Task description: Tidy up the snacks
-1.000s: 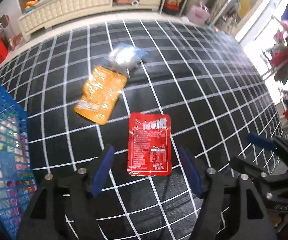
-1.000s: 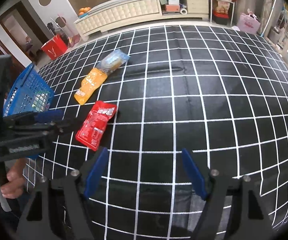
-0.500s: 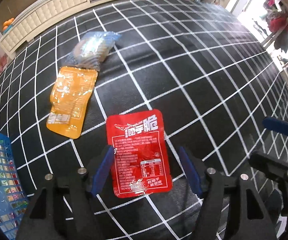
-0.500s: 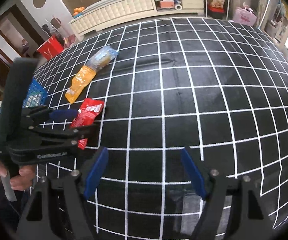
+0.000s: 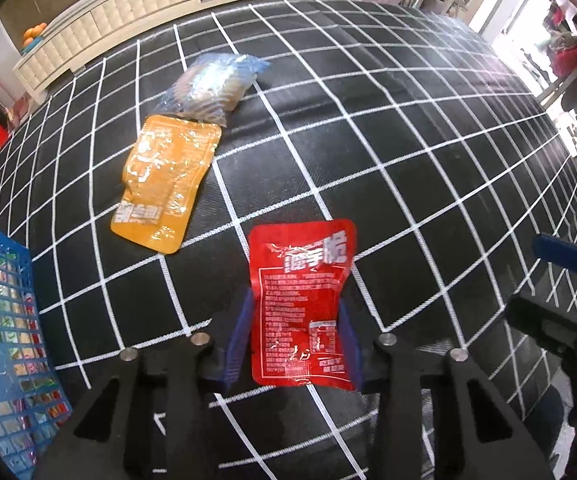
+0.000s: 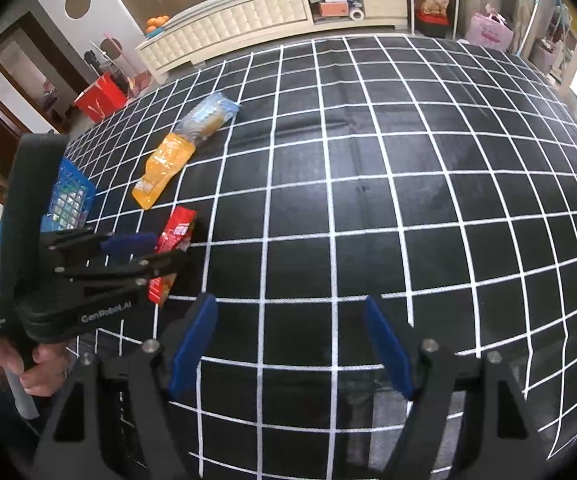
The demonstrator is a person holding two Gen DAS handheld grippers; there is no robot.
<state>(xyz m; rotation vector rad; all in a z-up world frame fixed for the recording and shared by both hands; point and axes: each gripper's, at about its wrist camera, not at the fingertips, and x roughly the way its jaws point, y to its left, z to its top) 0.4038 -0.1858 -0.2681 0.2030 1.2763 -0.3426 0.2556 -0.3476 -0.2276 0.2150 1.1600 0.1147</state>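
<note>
A red snack packet [image 5: 302, 304] lies flat on the black grid cloth [image 5: 408, 152]. My left gripper [image 5: 294, 340] has its blue fingers closed in against both sides of the packet's near half. In the right wrist view the left gripper [image 6: 156, 248] sits over the red packet [image 6: 176, 236]. An orange packet [image 5: 166, 184] and a clear blue packet [image 5: 212, 88] lie farther back left. My right gripper [image 6: 288, 344] is open and empty above bare cloth.
A blue mesh basket [image 5: 0, 336] with several small snacks in it stands at the left edge; it also shows in the right wrist view [image 6: 68, 200]. A white cabinet [image 6: 272, 16] runs along the far wall. The right gripper shows at the left wrist view's right edge [image 5: 568, 260].
My left gripper moved forward over the red packet and its fingers closed in from wide open to the packet's sides. The right gripper stayed open and nearly still.
</note>
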